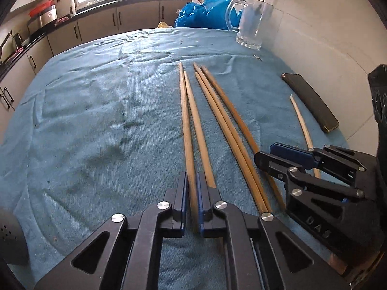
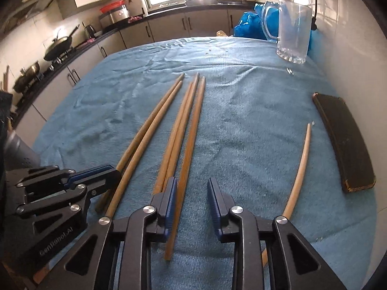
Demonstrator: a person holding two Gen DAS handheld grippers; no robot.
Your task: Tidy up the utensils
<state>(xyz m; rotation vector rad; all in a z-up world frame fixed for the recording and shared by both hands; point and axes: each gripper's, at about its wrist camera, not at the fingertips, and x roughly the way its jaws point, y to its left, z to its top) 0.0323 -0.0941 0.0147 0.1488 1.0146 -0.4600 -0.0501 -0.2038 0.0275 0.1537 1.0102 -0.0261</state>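
Chopsticks (image 1: pixel 217 120) lie in a loose row on the blue-clothed surface (image 1: pixel 96 111).
Left gripper (image 1: pixel 192 193) fingers pinch the leftmost chopstick (image 1: pixel 185 125); right gripper (image 2: pixel 192 200) fingers stand apart over bare cloth beside another chopstick (image 2: pixel 191 140).

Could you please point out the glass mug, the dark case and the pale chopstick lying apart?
Glass mug (image 2: pixel 293 33), right wrist view, on its clear wall.
Dark case (image 2: pixel 343 140), right wrist view, on its flat top.
Pale chopstick (image 2: pixel 301 159), right wrist view, on its mid shaft.
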